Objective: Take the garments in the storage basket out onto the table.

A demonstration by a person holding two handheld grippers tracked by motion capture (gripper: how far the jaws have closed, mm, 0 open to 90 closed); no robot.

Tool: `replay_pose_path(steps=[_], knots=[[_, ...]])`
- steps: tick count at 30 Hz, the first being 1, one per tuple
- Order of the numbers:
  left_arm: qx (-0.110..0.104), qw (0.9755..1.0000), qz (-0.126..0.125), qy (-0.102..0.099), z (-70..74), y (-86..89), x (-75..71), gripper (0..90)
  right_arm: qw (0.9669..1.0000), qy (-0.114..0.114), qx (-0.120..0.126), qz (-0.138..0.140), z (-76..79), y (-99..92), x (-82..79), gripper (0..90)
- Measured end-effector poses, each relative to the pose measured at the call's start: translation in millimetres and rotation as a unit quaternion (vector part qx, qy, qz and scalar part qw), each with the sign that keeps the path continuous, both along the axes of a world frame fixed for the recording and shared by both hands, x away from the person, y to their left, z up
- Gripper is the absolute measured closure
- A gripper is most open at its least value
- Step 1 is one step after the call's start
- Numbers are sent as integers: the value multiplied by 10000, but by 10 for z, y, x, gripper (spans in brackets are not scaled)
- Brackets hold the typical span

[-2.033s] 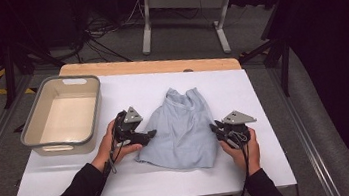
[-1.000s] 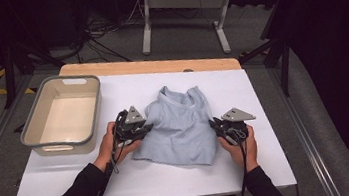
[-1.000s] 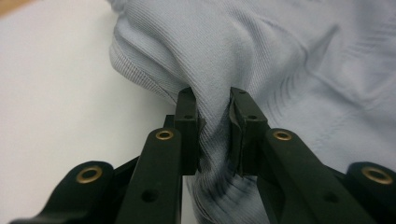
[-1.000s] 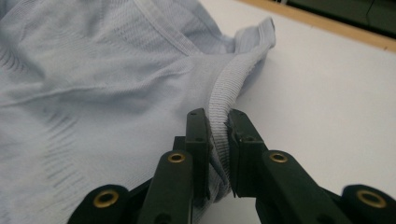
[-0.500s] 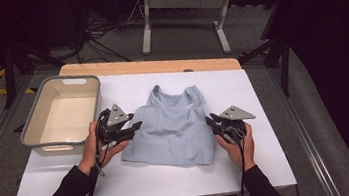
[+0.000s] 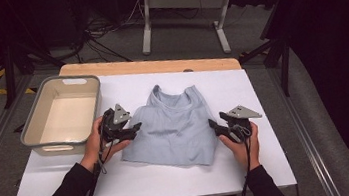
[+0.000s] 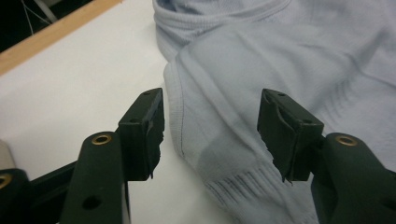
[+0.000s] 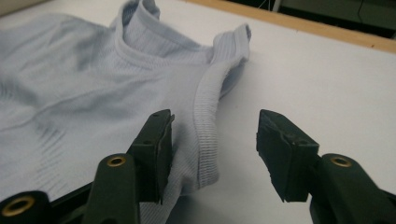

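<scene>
A light blue sleeveless top (image 6: 173, 123) lies spread flat on the white table (image 6: 257, 88), neck toward the far side. My left gripper (image 6: 136, 129) sits at its left hem corner. Its jaws have just been opening and now stand open. In the left gripper view the top (image 7: 280, 60) has its side seam between the left gripper's (image 7: 210, 126) pads, and the pads do not press it. My right gripper (image 6: 212, 124) is at the top's right edge, and its jaws have also just been opening. In the right gripper view the ribbed armhole edge of the top (image 8: 93, 93) lies between the right gripper's (image 8: 212, 144) pads, untouched.
A grey plastic bin (image 6: 29, 127) stands on the table's left side, close behind my left hand. A wooden strip (image 6: 148, 66) runs along the table's far edge. Bare white surface lies in front of the top and to its right.
The left gripper pulled the top's left side outward, so the top now lies wider and flatter. Both grippers' jaws have opened and let go of the fabric. The right hand stayed put.
</scene>
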State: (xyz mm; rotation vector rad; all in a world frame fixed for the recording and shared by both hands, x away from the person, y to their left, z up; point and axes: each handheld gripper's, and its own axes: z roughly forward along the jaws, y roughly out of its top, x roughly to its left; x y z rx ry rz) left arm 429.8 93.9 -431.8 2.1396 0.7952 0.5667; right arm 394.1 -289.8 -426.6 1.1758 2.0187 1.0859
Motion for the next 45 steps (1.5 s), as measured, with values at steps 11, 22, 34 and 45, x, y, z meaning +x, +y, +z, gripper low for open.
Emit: replay_pose_path(steps=[11, 22, 34, 45], knots=[[220, 9993, 14, 318, -205, -119, 117, 393, 9994, 309, -154, 34, -103, 2, 46, 533], [116, 9983, -153, 546, -271, -132, 160, 652, 9971, 734, -91, 149, -275, -22, 130, 669], [38, 9998, 32, -167, -29, -111, 12, 850, 9993, -69, -342, 97, 1, 39, 3, 795], [-251, 9968, 270, -709, 332, 14, -130, 853, 9985, -474, -258, 100, 229, 117, 46, 795]])
